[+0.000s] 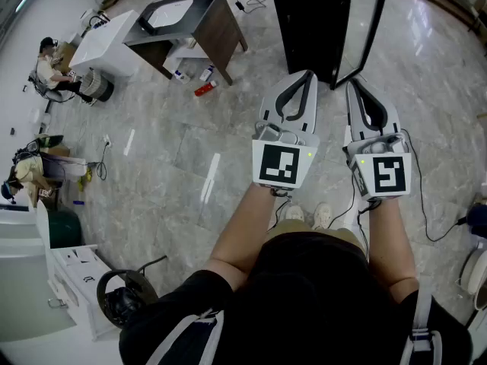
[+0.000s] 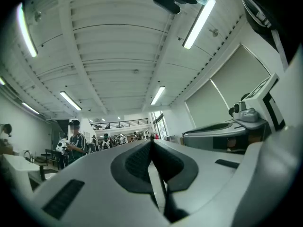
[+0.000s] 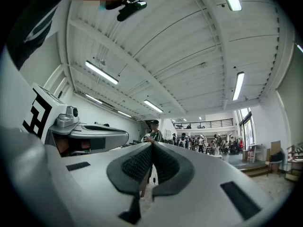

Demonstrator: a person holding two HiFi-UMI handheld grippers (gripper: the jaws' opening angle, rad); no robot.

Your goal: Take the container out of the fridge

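Observation:
I hold both grippers side by side in front of me, jaws pointing forward toward a tall black fridge (image 1: 316,21) with its glass door (image 1: 365,29) swung open. My left gripper (image 1: 308,74) is shut with nothing between its pads (image 2: 137,160). My right gripper (image 1: 351,84) is likewise shut and empty, pads (image 3: 139,163) pressed together. Both gripper views look up at the ceiling and across the hall. No container shows in any view; the fridge's inside is hidden from here.
Grey marble floor lies all around. A dark desk (image 1: 205,21) with a white top stands at the back left, small items (image 1: 204,90) on the floor beside it. A person (image 1: 53,71) sits at far left. White cabinets (image 1: 46,280) and a chair (image 1: 125,295) are at my left.

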